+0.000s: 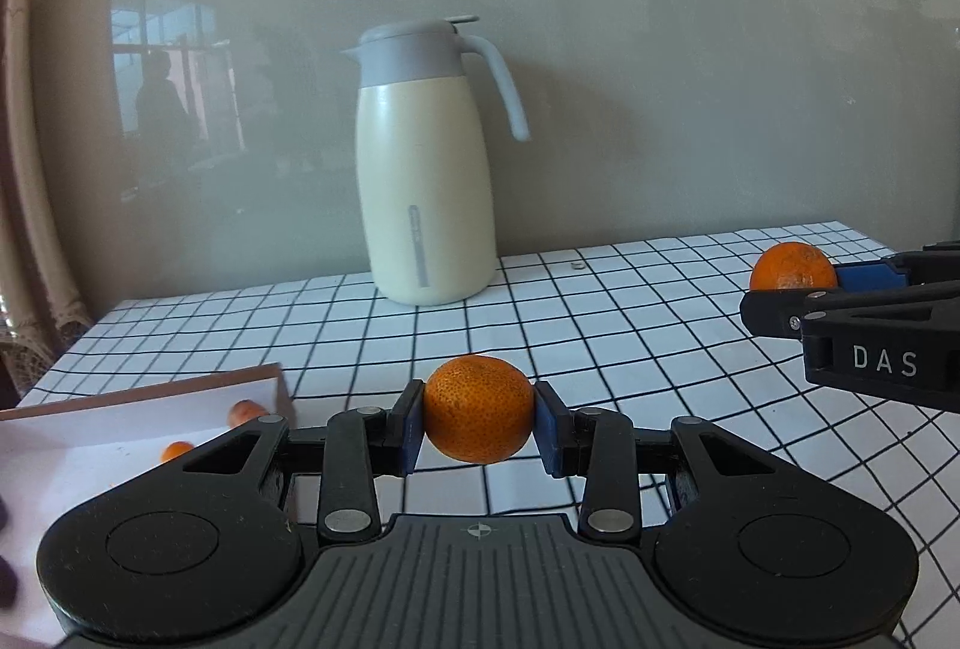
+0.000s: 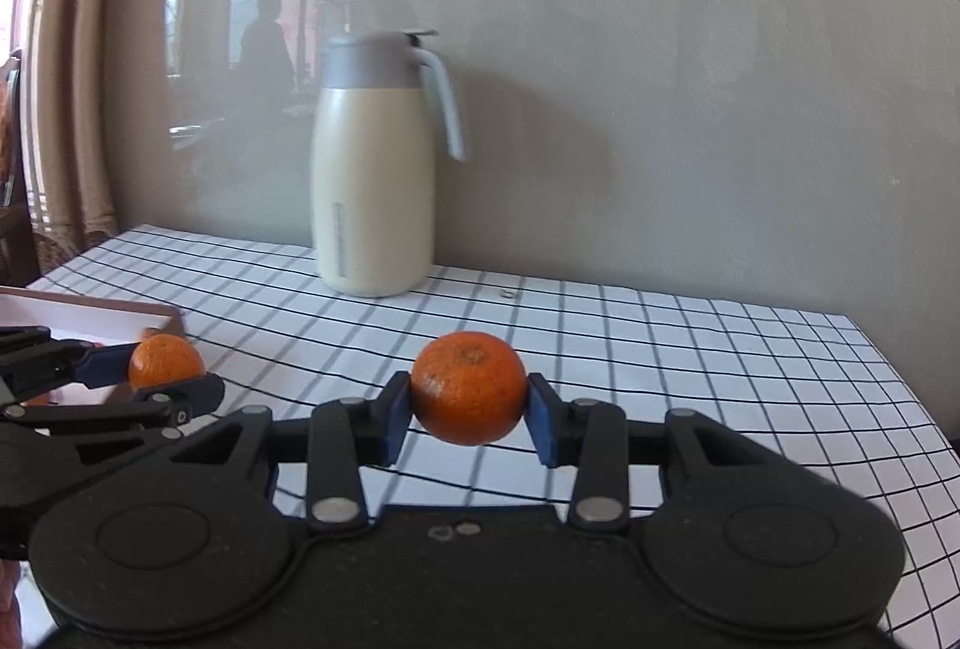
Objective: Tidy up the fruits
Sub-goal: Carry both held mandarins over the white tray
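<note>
- Here I see a table covered with a white cloth with black grid lines (image 1: 600,325); behind it stands a grey glossy wall (image 1: 660,79) that reflects a window and a dark figure.
- A cream thermos jug (image 1: 423,169) with a grey lid and handle stands upright at the back of the table, near the wall. A small ring-like item (image 1: 577,265) lies on the cloth to the right of it; I cannot tell what it is.
- My left gripper (image 1: 478,412) is clenched on a mandarin (image 1: 478,409), held between the blue pads (image 1: 547,430) above the cloth.
- My right gripper (image 2: 468,400) grasps a second mandarin (image 2: 468,388) in the same way, its stem end turned upward.
- The left wrist view alone shows the inside of a shallow white box (image 1: 90,439) with a brown rim at the left side of the table; two small orange fruits (image 1: 246,411) lie in it, partly hidden by the gripper body.
- The same view shows the right gripper from the side, with the letters "DAS" on it.
- The right wrist view shows the left gripper with its mandarin just beside the near corner of the box, and a curtain (image 2: 78,109) at the left edge of the room.
</note>
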